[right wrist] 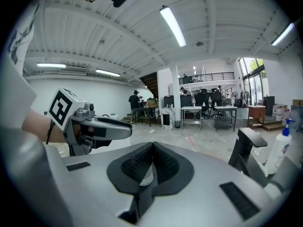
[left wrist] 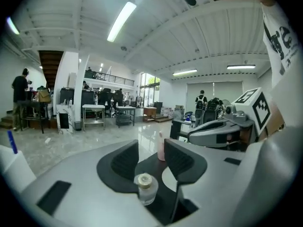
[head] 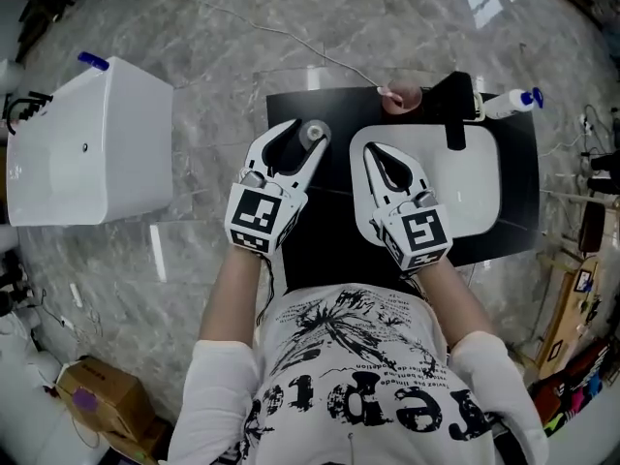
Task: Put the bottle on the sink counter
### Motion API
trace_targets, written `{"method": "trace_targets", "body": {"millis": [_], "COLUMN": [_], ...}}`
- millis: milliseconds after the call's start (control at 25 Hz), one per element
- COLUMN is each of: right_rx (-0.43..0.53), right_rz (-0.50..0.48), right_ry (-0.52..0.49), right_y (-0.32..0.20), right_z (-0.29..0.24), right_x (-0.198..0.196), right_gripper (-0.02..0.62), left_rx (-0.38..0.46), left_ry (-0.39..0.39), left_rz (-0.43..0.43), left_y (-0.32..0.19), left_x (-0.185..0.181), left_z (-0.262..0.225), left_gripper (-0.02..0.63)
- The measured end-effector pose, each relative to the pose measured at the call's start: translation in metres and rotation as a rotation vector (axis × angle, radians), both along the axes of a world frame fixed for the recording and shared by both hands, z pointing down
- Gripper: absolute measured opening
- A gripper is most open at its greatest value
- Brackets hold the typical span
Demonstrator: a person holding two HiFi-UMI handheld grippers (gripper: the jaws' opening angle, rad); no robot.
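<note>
Both forearms out in front of me, roughly parallel, grippers pointing away over the black sink counter (head: 325, 250). Left gripper (left wrist: 151, 150) is level and low over the counter's left part, jaws about half apart. The bottle (left wrist: 145, 188), small and clear with a tan cap, stands upright on the counter between them. There's a visible gap to the right-hand pad, so it's not clamped. Right gripper (right wrist: 152, 146) hovers over the near-left part of the white sink (head: 475, 177), jaws fully together with nothing in them. The black faucet (head: 455, 114) is at the far rim, well apart from both grippers.
</note>
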State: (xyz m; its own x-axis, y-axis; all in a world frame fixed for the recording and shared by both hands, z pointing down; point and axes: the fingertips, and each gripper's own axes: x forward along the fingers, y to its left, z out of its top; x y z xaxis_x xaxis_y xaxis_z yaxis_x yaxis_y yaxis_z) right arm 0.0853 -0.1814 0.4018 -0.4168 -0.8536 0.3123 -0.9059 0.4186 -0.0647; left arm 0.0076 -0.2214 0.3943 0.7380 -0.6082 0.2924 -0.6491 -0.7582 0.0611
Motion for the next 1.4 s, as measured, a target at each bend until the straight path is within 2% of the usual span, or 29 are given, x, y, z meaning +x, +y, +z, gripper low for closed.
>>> {"method": "trace_targets", "body": {"millis": [160, 280, 400, 800, 1400], "right_rx": [0.035, 0.046, 0.063, 0.162, 0.205], "right_rz": [0.003, -0.001, -0.01, -0.057, -0.089], "right_ry": [0.018, 0.031, 0.033, 0.007, -0.044], "right_y": [0.02, 0.038, 0.054, 0.081, 0.069], "right_z": [-0.028, -0.05, -0.07, -0.127, -0.141], "right_x": [-0.005, -0.013, -0.019, -0.03, -0.028], "right_gripper": [0.015, 0.015, 0.014, 0.014, 0.012], "left_rx": [0.071, 0.114, 0.139, 0.192, 0.216], "left_ry": [0.037, 0.042, 0.048, 0.096, 0.108], "left_rz": [0.022, 0.019, 0.009, -0.021, -0.09], "left_y": [0.027, 0.049, 0.068, 0.104, 0.093], "left_x": [-0.014, -0.03, -0.043, -0.064, -0.063], "left_z": [-0.049, -0.079, -0.099, -0.139, -0.146], "left_gripper": [0.084, 0.036, 0.015, 0.014, 0.014]}}
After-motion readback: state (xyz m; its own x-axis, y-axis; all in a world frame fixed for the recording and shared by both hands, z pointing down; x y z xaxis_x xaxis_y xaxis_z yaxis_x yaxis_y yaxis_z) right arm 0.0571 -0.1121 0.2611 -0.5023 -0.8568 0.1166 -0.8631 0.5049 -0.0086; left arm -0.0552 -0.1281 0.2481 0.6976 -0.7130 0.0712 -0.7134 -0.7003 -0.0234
